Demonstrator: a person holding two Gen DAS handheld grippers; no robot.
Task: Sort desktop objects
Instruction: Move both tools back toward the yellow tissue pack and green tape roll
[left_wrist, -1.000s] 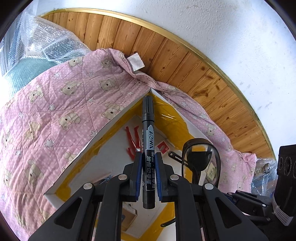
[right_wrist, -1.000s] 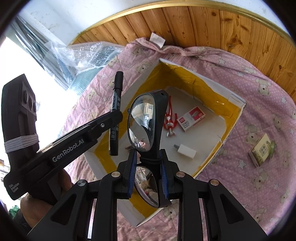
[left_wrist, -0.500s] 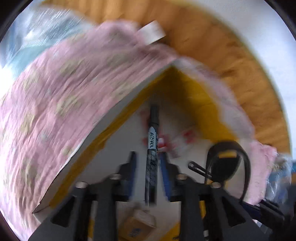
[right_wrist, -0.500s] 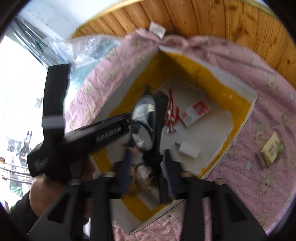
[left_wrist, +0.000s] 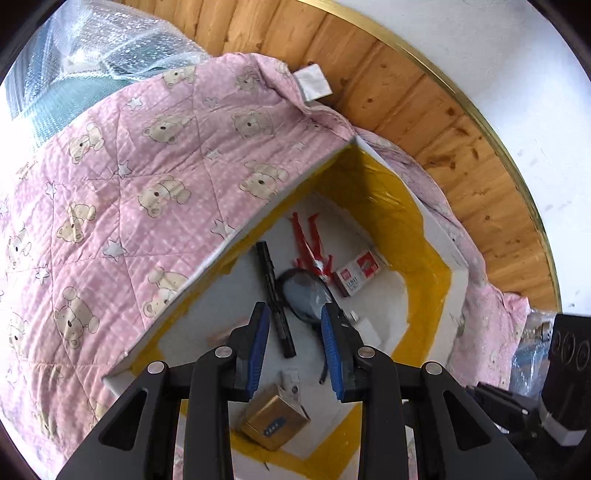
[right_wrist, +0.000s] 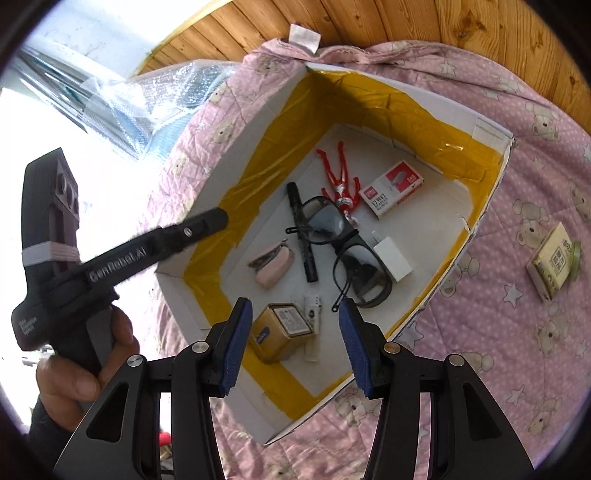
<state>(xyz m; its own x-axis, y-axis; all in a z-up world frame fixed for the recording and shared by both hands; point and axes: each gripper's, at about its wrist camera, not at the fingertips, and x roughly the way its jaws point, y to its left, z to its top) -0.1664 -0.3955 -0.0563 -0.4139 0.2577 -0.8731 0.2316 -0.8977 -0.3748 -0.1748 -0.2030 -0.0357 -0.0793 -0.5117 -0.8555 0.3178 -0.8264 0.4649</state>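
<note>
Pink quilted bedding (right_wrist: 517, 295) printed with teddy bears covers the surface, with wood panelling (right_wrist: 369, 33) behind it and bubble wrap (left_wrist: 122, 40) at the far left. On the quilt sits a white cardboard box (right_wrist: 491, 129) lined with yellow tape.

Over the box's near edge the left gripper (left_wrist: 294, 345) hangs with its blue-padded jaws spread wide and nothing between them; a hand (right_wrist: 74, 373) grips its handle in the right wrist view. The right gripper (right_wrist: 295, 347) is likewise wide apart and empty, poised above the near corner of the box.

Just beyond the grippers, a black marker (right_wrist: 302, 232) lies on the box floor, running from near the middle toward the far left wall. A pair of black-framed glasses (right_wrist: 343, 247) lies touching it, one lens overlapping the marker's barrel. Against the glasses' right side rests a white charger plug (right_wrist: 393, 258). Left of the marker sits a pink stapler (right_wrist: 271, 264). At the near edge are a brown carton (right_wrist: 282, 328) and a small white stick-shaped item (right_wrist: 313, 325) beside it. Farther in, a red figure toy (right_wrist: 340, 181) lies next to a red-and-white staples box (right_wrist: 393, 188) toward the far right wall.

Outside the box, on the quilt to the right, lies a tan packet (right_wrist: 552, 262) with a green round thing tucked behind it.
</note>
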